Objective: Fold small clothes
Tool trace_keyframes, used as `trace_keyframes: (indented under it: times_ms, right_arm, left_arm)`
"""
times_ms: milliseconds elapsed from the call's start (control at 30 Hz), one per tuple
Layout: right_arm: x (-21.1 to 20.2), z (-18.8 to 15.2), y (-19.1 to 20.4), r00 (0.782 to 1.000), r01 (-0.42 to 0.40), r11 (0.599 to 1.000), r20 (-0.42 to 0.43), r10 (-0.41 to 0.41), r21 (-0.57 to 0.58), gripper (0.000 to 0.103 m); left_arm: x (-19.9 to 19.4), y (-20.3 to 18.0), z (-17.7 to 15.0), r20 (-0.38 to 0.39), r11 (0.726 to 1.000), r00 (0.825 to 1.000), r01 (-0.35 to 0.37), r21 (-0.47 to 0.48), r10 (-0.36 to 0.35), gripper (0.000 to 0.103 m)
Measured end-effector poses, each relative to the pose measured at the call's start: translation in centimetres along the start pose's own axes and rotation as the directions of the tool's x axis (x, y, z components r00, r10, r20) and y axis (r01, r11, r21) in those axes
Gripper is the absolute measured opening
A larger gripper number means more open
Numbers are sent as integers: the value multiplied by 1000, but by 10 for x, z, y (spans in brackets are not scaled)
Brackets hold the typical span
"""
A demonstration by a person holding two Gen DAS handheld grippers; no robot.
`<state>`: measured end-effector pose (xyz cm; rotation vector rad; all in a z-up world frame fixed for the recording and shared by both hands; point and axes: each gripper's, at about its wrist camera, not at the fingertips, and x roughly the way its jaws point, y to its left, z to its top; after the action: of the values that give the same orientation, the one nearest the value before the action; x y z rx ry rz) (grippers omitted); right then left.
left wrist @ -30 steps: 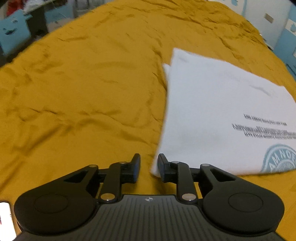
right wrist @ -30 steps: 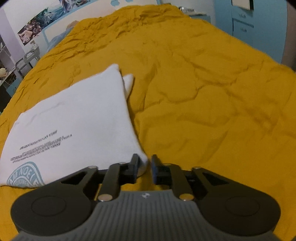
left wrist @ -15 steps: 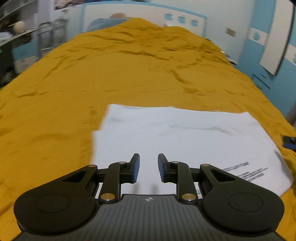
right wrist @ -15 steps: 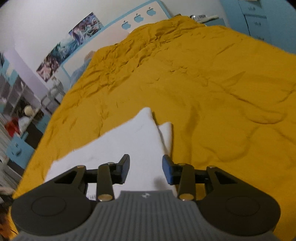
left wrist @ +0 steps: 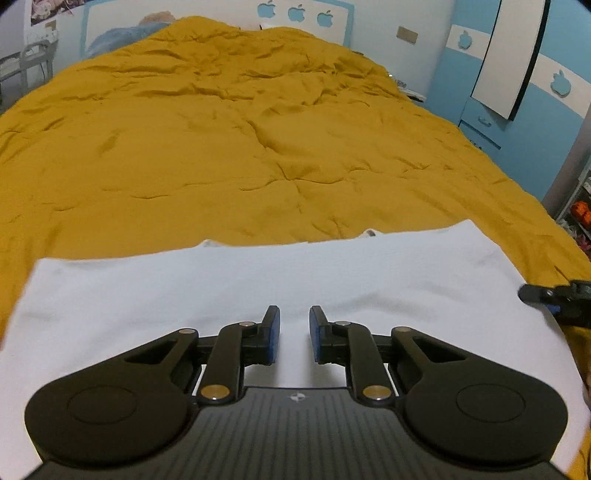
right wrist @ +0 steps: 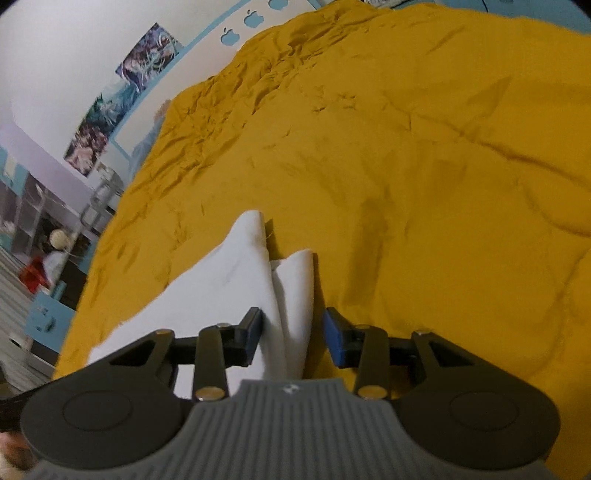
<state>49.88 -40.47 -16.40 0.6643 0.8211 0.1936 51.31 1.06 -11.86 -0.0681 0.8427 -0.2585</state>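
Observation:
A white folded garment (left wrist: 258,288) lies flat across the near part of the mustard bedspread (left wrist: 258,147). My left gripper (left wrist: 294,325) hovers over its middle. The jaws are closing, a narrow gap is left, and no cloth is pinched between them. One black finger (left wrist: 543,293) of the right gripper shows at the garment's right end. In the right wrist view the garment (right wrist: 229,280) ends in a peaked corner with a small folded flap beside it. My right gripper (right wrist: 293,328) stands open over that edge, with the flap lying between its jaws and no pad pressing on it.
The bedspread (right wrist: 406,166) stretches wide and wrinkled beyond the garment. A headboard with apple cut-outs (left wrist: 295,13) closes the far end. A blue wardrobe (left wrist: 517,92) stands to the right of the bed. Shelves and clutter (right wrist: 44,236) lie past its left edge.
The left gripper swung from the garment's left corner to over its middle and its jaws narrowed. The right gripper let go of the near corner, opened, and moved along the right edge.

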Motion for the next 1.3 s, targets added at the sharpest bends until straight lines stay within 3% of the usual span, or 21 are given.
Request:
trace_keyframes:
  times_ms: [100, 200, 267, 333, 500, 633, 767, 900, 1033, 1300]
  right_arm:
    - [10, 4, -6, 999, -38, 999, 6, 38, 22, 32]
    - [17, 5, -10, 998, -60, 997, 10, 60, 51, 22]
    - [22, 5, -11, 998, -69, 996, 9, 69, 60, 11]
    - [21, 4, -7, 998, -69, 996, 13, 68, 52, 7]
    - [0, 8, 26, 996, -72, 997, 50, 71, 17, 4]
    - [-16, 8, 81, 993, -100, 995, 61, 101, -24, 4]
    - [-19, 0, 142, 987, -146, 988, 59, 149, -52, 4]
    - [-1, -18, 209, 985, -170, 983, 23, 172, -70, 4]
    - [25, -42, 271, 982, -191, 978, -10, 191, -83, 4]
    - [87, -107, 375, 987, -149, 970, -90, 133, -194, 4]
  left_arm:
    - [24, -1, 0, -17, 999, 1000, -25, -21, 24, 19]
    - [35, 2, -5, -24, 998, 999, -47, -41, 46, 18]
    - [28, 1, -6, -15, 998, 998, -56, -37, 56, 18]
    - [21, -1, -5, -16, 998, 998, -56, -34, 55, 18]
    - [-28, 10, -10, 22, 996, 997, -68, -58, 69, 19]
    - [-75, 31, -21, 50, 991, 991, -121, -61, 124, 19]
    - [-122, 67, -31, 71, 977, 982, -167, -130, 177, 19]
    - [-167, 105, -40, 120, 953, 961, -222, -207, 250, 19]
    - [-199, 140, -55, 149, 907, 930, -278, -318, 337, 19]
    - [-210, 174, -76, 118, 892, 935, -273, -361, 334, 19]
